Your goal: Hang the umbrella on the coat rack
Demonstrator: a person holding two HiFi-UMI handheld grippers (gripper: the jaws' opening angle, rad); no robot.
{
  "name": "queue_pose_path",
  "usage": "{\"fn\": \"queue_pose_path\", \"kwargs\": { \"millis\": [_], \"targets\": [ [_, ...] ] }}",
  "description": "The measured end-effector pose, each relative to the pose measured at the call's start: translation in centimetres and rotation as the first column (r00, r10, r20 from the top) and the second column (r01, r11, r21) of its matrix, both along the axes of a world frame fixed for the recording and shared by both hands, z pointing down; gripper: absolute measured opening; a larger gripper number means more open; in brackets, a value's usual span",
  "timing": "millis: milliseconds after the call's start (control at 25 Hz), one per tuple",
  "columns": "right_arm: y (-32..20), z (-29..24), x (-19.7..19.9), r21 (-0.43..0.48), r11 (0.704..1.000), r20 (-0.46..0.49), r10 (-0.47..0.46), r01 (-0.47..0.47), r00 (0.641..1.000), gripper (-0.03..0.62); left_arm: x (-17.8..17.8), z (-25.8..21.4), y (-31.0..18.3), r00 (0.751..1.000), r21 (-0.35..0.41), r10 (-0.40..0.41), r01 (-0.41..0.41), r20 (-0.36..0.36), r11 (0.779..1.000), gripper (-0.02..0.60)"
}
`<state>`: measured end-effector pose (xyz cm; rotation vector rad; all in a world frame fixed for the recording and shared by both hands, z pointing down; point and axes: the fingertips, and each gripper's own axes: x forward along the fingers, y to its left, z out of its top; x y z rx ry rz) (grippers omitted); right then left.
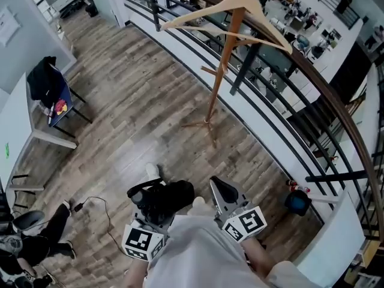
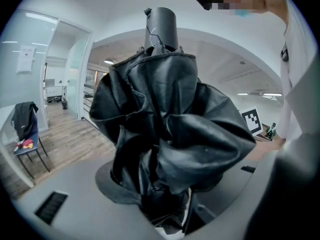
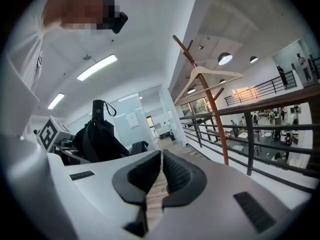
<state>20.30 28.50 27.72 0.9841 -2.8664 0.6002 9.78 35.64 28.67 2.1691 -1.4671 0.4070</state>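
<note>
- In the head view, a folded black fabric umbrella (image 1: 170,198) is held low in front of the person, above the grey-brown wooden plank floor (image 1: 132,119). It is carried by the left gripper (image 1: 150,212). The right gripper (image 1: 223,192) is seen just beside it, to the right. A tall wooden coat rack (image 1: 221,77) with a pale wooden hanger (image 1: 237,8) near its top stands well apart from both grippers, close to a dark metal railing (image 1: 312,83). A blue chair draped with a black jacket (image 1: 48,89) is placed at the far left.
- In the left gripper view, the picture is filled by the umbrella (image 2: 170,129), with its crumpled canopy bunched and its dark cylindrical end (image 2: 161,26) pointed upward. The fingers (image 2: 107,184) of the left gripper (image 2: 165,209) are clamped on the lower part of the bunched fabric. The chair with the jacket (image 2: 25,126) is seen at the left.
- In the right gripper view, the fingers (image 3: 182,176) of the right gripper (image 3: 161,176) are brought together, with only a thin sliver left between them, and nothing is held there. The umbrella (image 3: 97,134) is seen upright at the left. The coat rack (image 3: 212,109) and its hanger (image 3: 207,76) are seen ahead to the right, beside the railing (image 3: 260,129).
</note>
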Motion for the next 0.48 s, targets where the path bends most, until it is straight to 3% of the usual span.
{"fn": "queue_pose_path", "kwargs": {
  "millis": [280, 480],
  "targets": [
    [-5.1, 2.1, -7.4, -0.029, 0.997, -0.039, 0.068, -0.069, 0.997, 0.041, -6.5, 3.1, -5.9, 0.994, -0.045, 0.096, -0.098, -0.051, 0.994, 0.247],
    [-10.6, 2.2, -14.4, -0.045, 0.990, -0.073, 0.131, -0.134, 0.989, 0.041, -12.4, 3.8, -11.9, 0.974, -0.057, 0.215, -0.220, -0.077, 0.974, 0.247]
  ]
}}
